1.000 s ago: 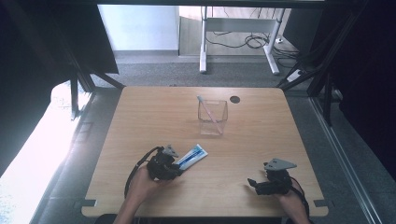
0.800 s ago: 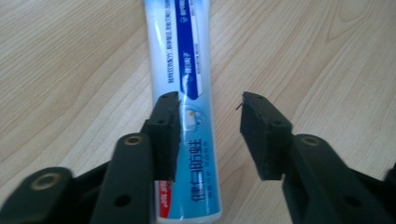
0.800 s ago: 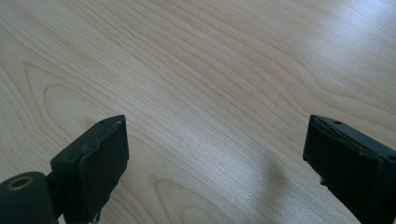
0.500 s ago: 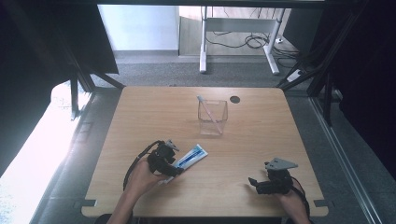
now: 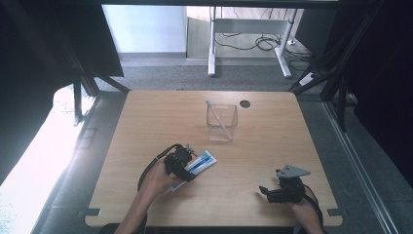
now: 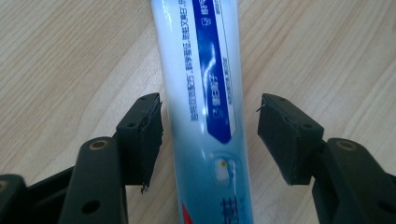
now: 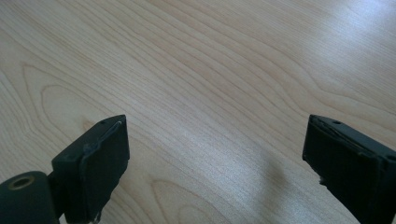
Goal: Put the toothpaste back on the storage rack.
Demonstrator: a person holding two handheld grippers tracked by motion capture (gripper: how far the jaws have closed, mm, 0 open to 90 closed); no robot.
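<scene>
Left claw [image 6: 210, 135] just opened, pads clear of toothpaste tube [image 6: 205, 93] between them; tube axis ran 12 to 6, I noted. Right claw [image 7: 217, 158] open, idle.

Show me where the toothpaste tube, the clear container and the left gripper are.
toothpaste tube [image 6: 210, 93]: left gripper view, on its blue label.
clear container [image 5: 222, 132]: high view, on its front wall.
left gripper [image 6: 210, 135]: left gripper view, midway between its open jaws, which straddle the tube.
</scene>
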